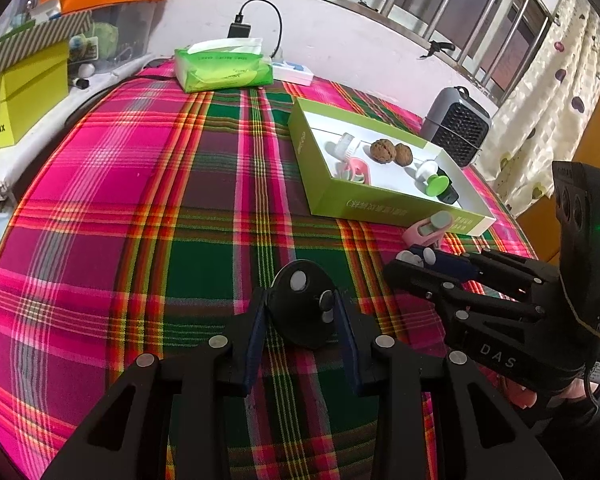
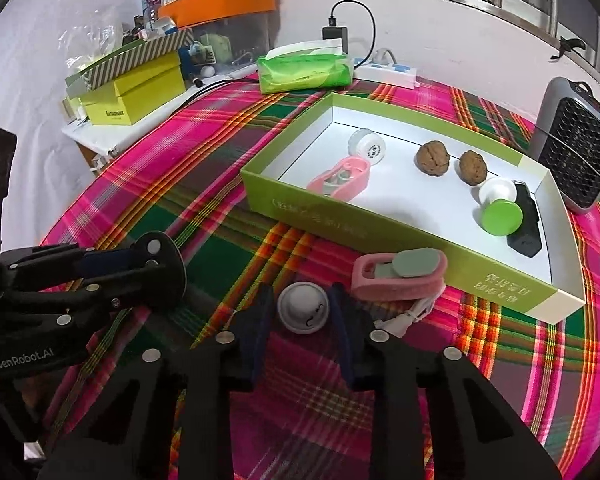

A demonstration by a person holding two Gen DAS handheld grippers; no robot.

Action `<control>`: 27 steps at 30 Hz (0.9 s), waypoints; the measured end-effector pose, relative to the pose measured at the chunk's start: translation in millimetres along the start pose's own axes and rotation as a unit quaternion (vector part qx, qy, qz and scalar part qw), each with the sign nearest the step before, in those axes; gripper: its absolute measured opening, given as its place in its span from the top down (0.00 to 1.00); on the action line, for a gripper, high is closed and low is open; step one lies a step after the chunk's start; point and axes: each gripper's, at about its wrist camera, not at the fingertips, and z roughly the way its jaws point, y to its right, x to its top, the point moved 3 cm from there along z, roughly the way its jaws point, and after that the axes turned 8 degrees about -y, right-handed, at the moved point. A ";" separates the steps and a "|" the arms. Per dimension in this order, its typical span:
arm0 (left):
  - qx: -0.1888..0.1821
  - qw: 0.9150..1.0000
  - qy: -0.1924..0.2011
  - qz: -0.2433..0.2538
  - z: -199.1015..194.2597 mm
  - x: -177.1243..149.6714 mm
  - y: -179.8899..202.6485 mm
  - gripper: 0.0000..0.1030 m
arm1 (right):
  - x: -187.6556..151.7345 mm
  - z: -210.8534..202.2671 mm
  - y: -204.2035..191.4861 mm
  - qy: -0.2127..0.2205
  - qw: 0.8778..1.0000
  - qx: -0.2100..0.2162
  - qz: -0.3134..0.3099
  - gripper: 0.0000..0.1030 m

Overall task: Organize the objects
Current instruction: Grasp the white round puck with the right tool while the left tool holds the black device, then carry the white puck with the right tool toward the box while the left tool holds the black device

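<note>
Left black two-finger gripper [image 1: 300, 312]: angled downward, blue-padded fingers clamped on a black disc [image 1: 302, 304]. Right black two-finger gripper [image 2: 302, 312]: at its 3 o'clock, angled downward, pads flanking a white round cap [image 2: 303, 307].

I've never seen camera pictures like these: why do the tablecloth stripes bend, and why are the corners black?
Both wrist views use fisheye lenses: in the left wrist view the plaid tablecloth bulges into curves; in the right wrist view the green box edges bow. The black corners are the lens rim. Light is even, slightly soft; no strong glare.
</note>
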 end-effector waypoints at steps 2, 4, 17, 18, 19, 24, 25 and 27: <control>0.002 1.000 0.001 0.002 0.2 0.2 0.3 0.70 | 0.1 -0.1 0.0 0.000 1.000 0.001 0.001 0.74; 0.004 1.000 0.001 0.004 0.3 0.9 -0.2 0.70 | 0.0 -0.2 0.7 0.000 1.000 0.001 0.000 0.74; 0.031 0.999 0.003 0.023 2.5 0.2 6.3 0.70 | -0.5 -0.1 -1.5 0.000 1.000 -0.002 -0.001 0.74; 0.032 0.999 0.003 0.024 2.5 -0.4 7.0 0.70 | -0.7 -0.3 -1.7 0.000 1.000 -0.001 -0.001 0.74; 0.035 0.999 0.003 0.026 2.8 -0.2 7.4 0.70 | -0.7 -0.4 -2.0 0.000 1.000 0.000 0.000 0.74; 0.046 0.998 0.003 0.031 3.6 -0.7 10.2 0.70 | -1.5 -0.9 -2.8 0.001 1.000 0.006 0.001 0.74; 0.049 0.998 0.003 0.033 4.1 -0.3 10.8 0.70 | -1.7 -1.0 -3.6 0.001 1.000 0.008 0.000 0.74; 0.053 0.998 0.003 0.036 4.4 -0.7 11.9 0.70 | -2.5 -1.2 -4.2 0.001 1.000 0.009 0.000 0.74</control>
